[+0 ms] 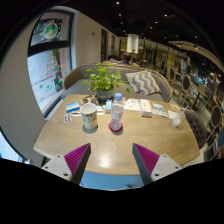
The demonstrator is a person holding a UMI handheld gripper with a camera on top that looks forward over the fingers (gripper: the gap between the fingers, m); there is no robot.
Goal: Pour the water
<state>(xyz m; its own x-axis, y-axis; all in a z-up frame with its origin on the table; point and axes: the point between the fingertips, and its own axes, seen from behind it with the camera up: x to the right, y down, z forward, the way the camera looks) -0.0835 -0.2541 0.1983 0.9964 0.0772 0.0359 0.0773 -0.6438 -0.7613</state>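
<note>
Hovering wide open right now, gripper [110, 160] holding nothing, just air between the two fingers. Showing a magenta pad on each inner face: left pad [76, 157], right pad [146, 157], both sitting well apart over the near edge of a light wooden table [110, 145]. Looking past the fingertips, spotting a clear water bottle [117, 112] standing upright roughly straight ahead, beyond the fingers and nowhere near touching them, resting on what looks like a small red coaster (hard to make out, honestly). Sitting just beside the bottle, on its left, a pale mug [89, 116], also upright, close to the bottle but not touching. Lying a bit further left and back, something flat and blue [72, 107], maybe a book or card, can't tell. Spreading out on the right side of the tabletop, some papers or booklets [145, 106], and further right near the table's far edge, a small clear glass [177, 118]. Growing behind everything at the back of the table, a leafy green plant [105, 78]. Peeking out behind that, a chair or sofa with a grey patterned cushion [146, 82]. Hanging on the wall off to the left, a big poster or window panel [47, 55] with green on it. Glowing overhead further back, a ceiling lamp [132, 43].
</note>
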